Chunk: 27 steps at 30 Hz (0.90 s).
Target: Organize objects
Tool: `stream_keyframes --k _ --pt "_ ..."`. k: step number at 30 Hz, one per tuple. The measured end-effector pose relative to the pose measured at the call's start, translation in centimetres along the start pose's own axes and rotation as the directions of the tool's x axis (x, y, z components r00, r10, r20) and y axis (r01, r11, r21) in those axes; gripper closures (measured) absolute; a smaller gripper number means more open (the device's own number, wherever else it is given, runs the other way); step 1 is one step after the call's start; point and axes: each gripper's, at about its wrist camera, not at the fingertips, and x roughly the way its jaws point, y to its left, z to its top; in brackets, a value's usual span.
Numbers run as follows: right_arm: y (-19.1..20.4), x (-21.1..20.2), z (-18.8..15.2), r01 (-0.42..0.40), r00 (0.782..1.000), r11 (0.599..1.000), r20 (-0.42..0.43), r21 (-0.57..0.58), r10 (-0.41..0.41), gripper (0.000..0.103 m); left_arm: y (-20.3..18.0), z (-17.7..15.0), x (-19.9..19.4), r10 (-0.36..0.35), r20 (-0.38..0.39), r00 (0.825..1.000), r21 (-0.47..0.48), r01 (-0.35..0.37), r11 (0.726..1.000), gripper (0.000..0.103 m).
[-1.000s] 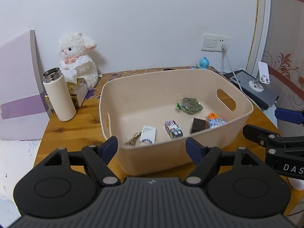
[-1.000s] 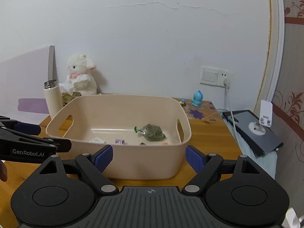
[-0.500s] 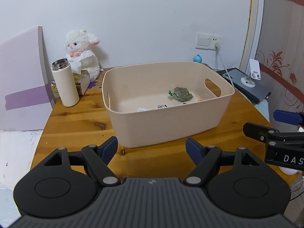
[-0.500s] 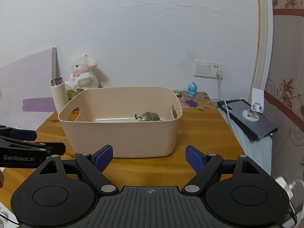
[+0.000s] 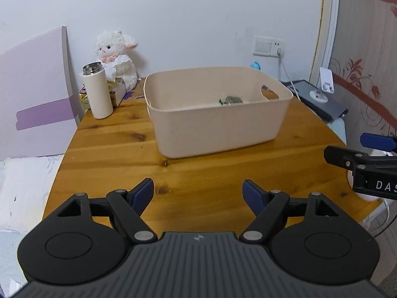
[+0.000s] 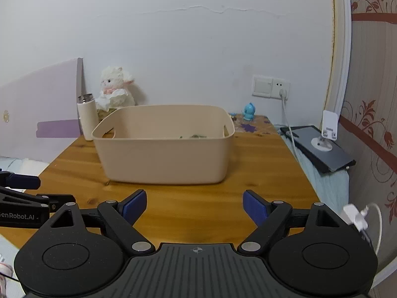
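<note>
A knotty wooden tabletop (image 5: 104, 149) stretches ahead of the claw, running up to a white wall (image 6: 186, 49) with a thin crack. Far right, a switch and socket (image 6: 271, 86), a pale door frame (image 6: 340, 57), then floral wallpaper (image 6: 372, 99).

Left wrist view sat above near table edge, looked forward and slightly down along open left gripper (image 5: 198, 193) toward beige bin (image 5: 218, 129), set back from it. Right gripper (image 5: 362, 154) entered at right edge. Right wrist view sat lower, more level, faced back wall across same wooden table (image 6: 260, 173), bin (image 6: 163, 159) mid-distance ahead of right gripper (image 6: 193, 204); left gripper (image 6: 29, 196) entered at left edge. Both views shared bin, white bottle (image 5: 98, 90), plush lamb (image 6: 115, 89), wall socket (image 6: 271, 86), tablet (image 5: 320, 100).
</note>
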Motion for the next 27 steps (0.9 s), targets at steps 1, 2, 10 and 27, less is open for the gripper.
stream_keyframes --k 1,2,10,27 --pt "0.0 -0.2 -0.2 -0.003 1.0 1.0 -0.003 0.0 0.003 0.017 -0.1 -0.3 -0.3 -0.003 -0.004 1.0 0.001 0.003 1.0 0.023" --pt "0.1 -0.5 -0.5 -0.006 1.0 1.0 -0.007 -0.003 0.006 0.017 -0.1 -0.5 -0.6 -0.006 -0.007 1.0 -0.002 0.006 1.0 0.023" --pt "0.2 -2.4 -1.9 -0.005 1.0 1.0 -0.022 -0.025 0.005 0.017 -0.8 -1.7 -2.3 -0.031 -0.012 0.999 0.001 0.031 1.0 0.023" --pt "-1.1 -4.1 -2.9 0.017 1.0 1.0 -0.012 -0.02 -0.018 0.017 -1.1 -1.9 -4.4 -0.023 -0.019 1.0 0.007 0.023 1.0 0.023"
